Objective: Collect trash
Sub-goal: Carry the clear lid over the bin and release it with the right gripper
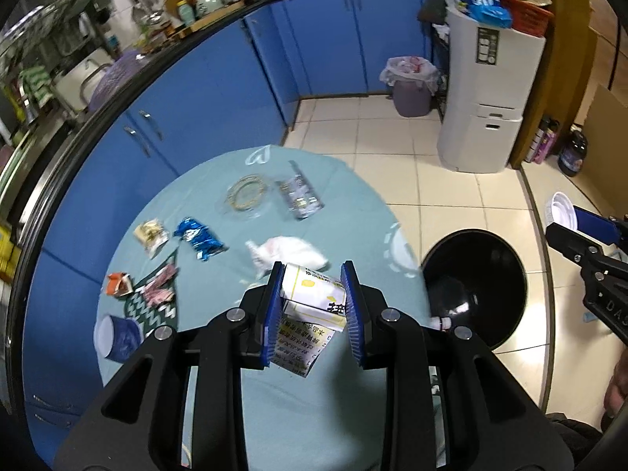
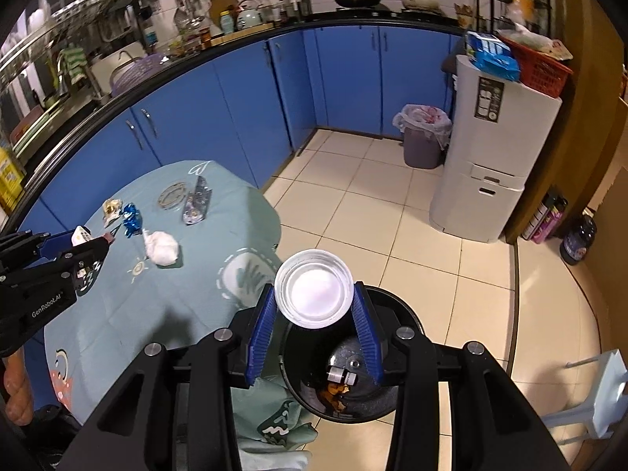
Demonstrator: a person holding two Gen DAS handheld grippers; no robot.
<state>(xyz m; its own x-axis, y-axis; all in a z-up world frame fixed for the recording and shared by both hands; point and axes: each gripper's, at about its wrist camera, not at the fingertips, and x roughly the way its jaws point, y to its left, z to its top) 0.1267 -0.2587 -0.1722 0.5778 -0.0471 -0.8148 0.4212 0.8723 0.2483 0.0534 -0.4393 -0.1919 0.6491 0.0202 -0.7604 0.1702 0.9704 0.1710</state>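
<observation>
While left gripper [image 1: 312,274] clamps a white-and-yellow carton [image 1: 314,294] over the teal-clothed table [image 1: 274,392], right gripper [image 2: 314,294] pinches a white paper cup [image 2: 313,288] above the black bin [image 2: 396,314] beside the table. Bin holds a small bottle [image 2: 341,375] and brown scraps. Tissue wad [image 1: 290,253], blue wrapper [image 1: 198,237], clear packaging [image 1: 300,196] lie on the table.
</observation>
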